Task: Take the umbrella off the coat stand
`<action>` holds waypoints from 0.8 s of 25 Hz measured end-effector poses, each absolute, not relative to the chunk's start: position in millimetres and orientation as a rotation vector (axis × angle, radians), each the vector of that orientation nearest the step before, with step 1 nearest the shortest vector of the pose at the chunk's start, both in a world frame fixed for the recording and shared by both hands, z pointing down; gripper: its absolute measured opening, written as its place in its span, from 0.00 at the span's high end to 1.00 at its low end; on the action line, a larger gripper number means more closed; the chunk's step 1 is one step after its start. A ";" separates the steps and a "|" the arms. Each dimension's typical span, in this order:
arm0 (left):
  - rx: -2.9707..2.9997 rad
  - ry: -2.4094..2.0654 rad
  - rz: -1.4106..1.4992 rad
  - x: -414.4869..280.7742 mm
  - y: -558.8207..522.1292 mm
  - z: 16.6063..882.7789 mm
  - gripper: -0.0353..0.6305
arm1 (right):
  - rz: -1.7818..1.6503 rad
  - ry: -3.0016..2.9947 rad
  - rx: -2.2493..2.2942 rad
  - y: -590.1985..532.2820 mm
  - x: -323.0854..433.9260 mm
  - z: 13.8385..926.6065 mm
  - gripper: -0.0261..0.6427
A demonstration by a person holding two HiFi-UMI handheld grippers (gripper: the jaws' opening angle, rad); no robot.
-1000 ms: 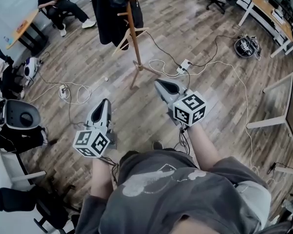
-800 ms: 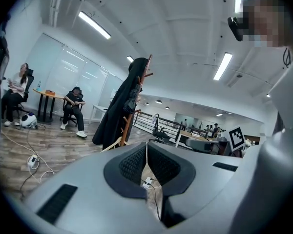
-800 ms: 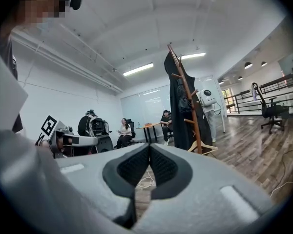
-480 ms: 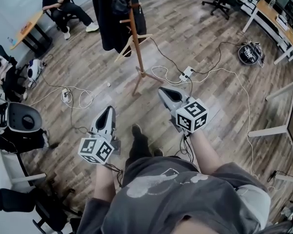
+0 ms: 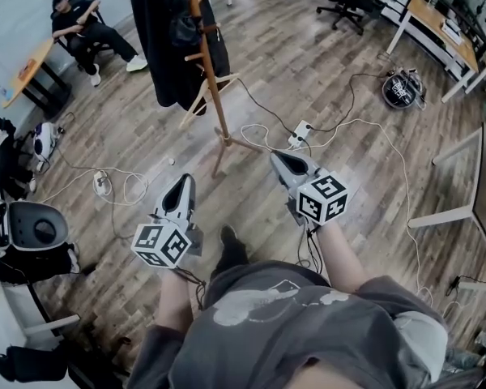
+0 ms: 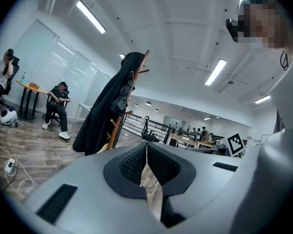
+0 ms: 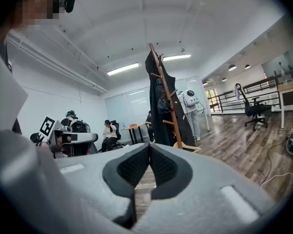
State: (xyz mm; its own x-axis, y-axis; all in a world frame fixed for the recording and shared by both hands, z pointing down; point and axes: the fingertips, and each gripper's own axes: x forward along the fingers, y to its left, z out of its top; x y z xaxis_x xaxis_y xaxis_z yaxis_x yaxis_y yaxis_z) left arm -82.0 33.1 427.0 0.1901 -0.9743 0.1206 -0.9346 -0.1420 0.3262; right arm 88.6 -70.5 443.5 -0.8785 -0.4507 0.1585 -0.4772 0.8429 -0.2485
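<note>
A wooden coat stand [image 5: 207, 75] rises from the plank floor ahead of me, draped with a long black coat [image 5: 164, 43]. A small dark folded umbrella [image 6: 120, 101] hangs on a peg against the coat; it also shows in the right gripper view, umbrella [image 7: 162, 104], and in the head view as a dark bundle [image 5: 183, 29]. My left gripper [image 5: 182, 188] and right gripper [image 5: 278, 159] are held level, short of the stand's feet, on either side of it. The left gripper [image 6: 146, 148] and right gripper [image 7: 149, 148] both have their pads together with nothing between them.
White cables and a power strip [image 5: 300, 133] lie by the stand's feet, another strip [image 5: 102, 183] to the left. A seated person [image 5: 85, 31] is at the far left, a round device [image 5: 402, 87] far right, white desk legs [image 5: 444, 214] on the right, a grey chair [image 5: 34, 227] left.
The stand's feet have come nearer to both grippers as I walk toward it. Both grippers have advanced, still shut. My foot now shows between them.
</note>
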 end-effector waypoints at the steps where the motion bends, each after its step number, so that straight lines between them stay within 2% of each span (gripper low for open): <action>1: 2.150 -1.793 -0.166 -87.4 25.7 426.6 0.94 | 0.430 -2.923 0.746 -77.3 83.5 441.3 0.96; 20: 2.182 -1.659 -0.187 -228.3 -98.6 421.4 0.94 | 0.390 -2.886 0.875 -190.0 -49.8 414.9 0.96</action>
State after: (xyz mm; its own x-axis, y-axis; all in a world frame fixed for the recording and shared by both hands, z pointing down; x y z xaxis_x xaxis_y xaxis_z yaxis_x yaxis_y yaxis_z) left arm -228.3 -98.6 421.4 0.2898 -0.9485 0.1281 -0.8961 -0.2219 0.3844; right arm -49.8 -190.0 414.9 -0.8298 -0.5318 0.1691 -0.5576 0.8022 -0.2136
